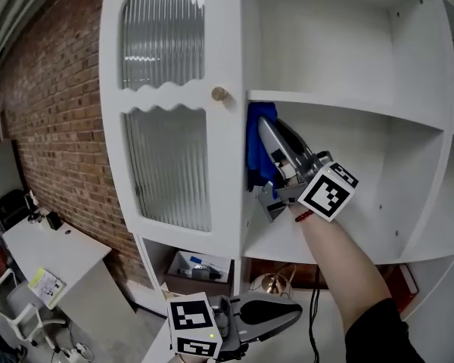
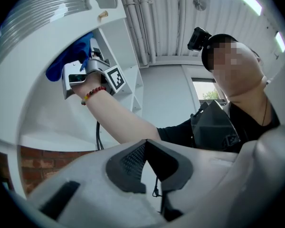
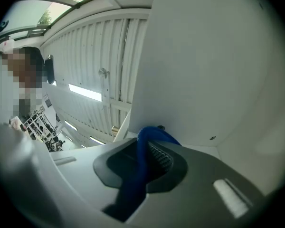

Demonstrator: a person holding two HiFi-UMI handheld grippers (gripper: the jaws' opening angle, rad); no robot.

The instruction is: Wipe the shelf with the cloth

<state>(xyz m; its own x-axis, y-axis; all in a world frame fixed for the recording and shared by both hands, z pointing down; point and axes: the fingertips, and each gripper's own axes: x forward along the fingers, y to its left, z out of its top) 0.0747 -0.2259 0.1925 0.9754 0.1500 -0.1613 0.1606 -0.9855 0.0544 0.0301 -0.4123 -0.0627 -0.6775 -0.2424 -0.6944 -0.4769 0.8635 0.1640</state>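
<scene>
1. Gripping a fold of the blue cloth (image 3: pixel 141 175), the right tool (image 3: pixel 146 156) has its jaws closed on the fabric, which runs down between the dark pads.
2. Seen from the head view, the right tool (image 1: pixel 268 131) reaches up and left into the middle compartment of the white cabinet (image 1: pixel 234 21).
3. The cloth (image 1: pixel 257 146) hangs bunched at that compartment's left side, just beside the side wall and above the shelf (image 1: pixel 276 242). Contact with either surface cannot be made out.
4. The left tool (image 1: pixel 291 310) sits low, outside the cabinet and below the shelf. Its own view shows the left tool (image 2: pixel 145 146) with jaws closed tip to tip and nothing between them.
5. The left gripper view looks up at the cloth (image 2: pixel 69 63) and the right tool (image 2: pixel 85 72), with a bead bracelet (image 2: pixel 92 94) on the wrist behind it.
6. A ribbed-glass door (image 1: pixel 166 127) with a round knob (image 1: pixel 220 94) stands left of the compartment. A brick wall (image 1: pixel 53 104) and a white counter (image 1: pixel 57 248) lie further left.
</scene>
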